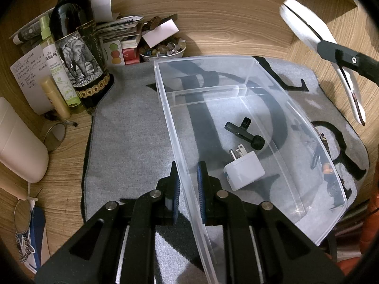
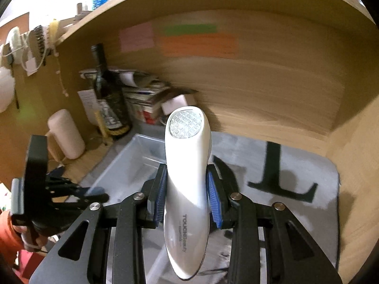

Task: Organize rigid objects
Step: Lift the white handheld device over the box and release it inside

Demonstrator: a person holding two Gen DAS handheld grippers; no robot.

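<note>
Between the blue pads of the right gripper (image 2: 187, 198), a white handheld beauty device (image 2: 186, 189) is clamped at its waist, both pads pressed against its sides. Its long axis runs straight out along the fingers, with the round, faceted light head pointing forward toward the wooden back wall and the tapered tail pointing back toward the holder; printed lettering runs along the handle. From the left wrist view the same device (image 1: 305, 28) hangs in the air above the far right corner of the clear plastic bin (image 1: 267, 85), well apart from it. The left gripper (image 1: 188, 184) is closed down on the bin's near left wall, one pad outside and one inside, though whether both pads touch the plastic is hard to tell. Inside the bin lie a white plug adapter (image 1: 244, 171), prongs pointing away, and just beyond it a small black T-shaped part (image 1: 244, 133). The bin sits on a grey mat (image 1: 132, 137) with black lettering. A dark wine bottle (image 1: 75, 47) stands at the mat's far left corner.
</note>
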